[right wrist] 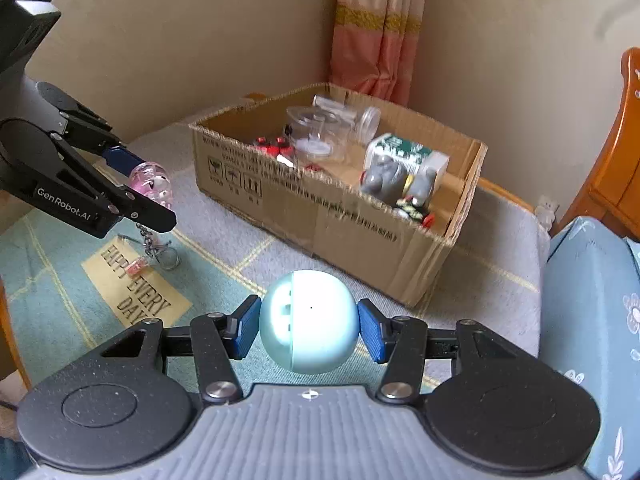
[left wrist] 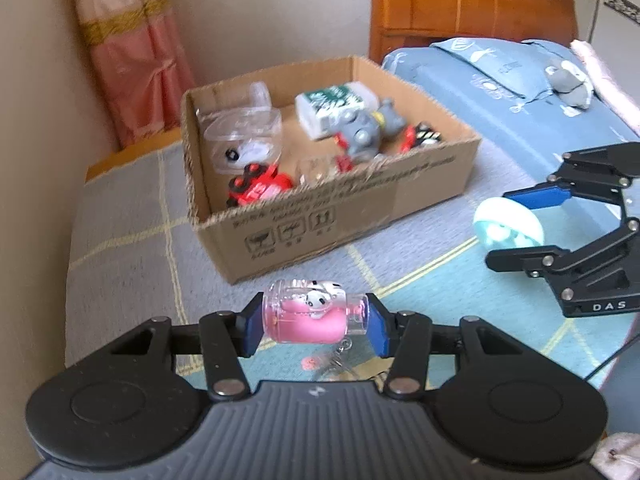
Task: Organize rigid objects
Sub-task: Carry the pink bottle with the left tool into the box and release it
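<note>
My left gripper (left wrist: pixel 316 322) is shut on a small clear capsule with pink filling and a panda figure (left wrist: pixel 310 312); a keychain dangles under it above the mat. The same capsule (right wrist: pixel 154 182) shows in the right wrist view between the left gripper's blue pads. My right gripper (right wrist: pixel 310 326) is shut on a pale blue and white ball-shaped toy (right wrist: pixel 308 320), held above the mat; this ball (left wrist: pixel 506 222) appears at right in the left wrist view. An open cardboard box (left wrist: pixel 360 216) (right wrist: pixel 340 220) lies ahead, holding clear containers, red toy cars, a grey figure and a green-white pack.
The box rests on a grey and teal mat (left wrist: pixel 132 248) with yellow lines and a "HAPPY EVERY DAY" label (right wrist: pixel 136 284). A blue bedcover (left wrist: pixel 500 80) and wooden headboard (left wrist: pixel 460 4) are at right. A pink curtain (left wrist: pixel 132 60) hangs in the wall corner.
</note>
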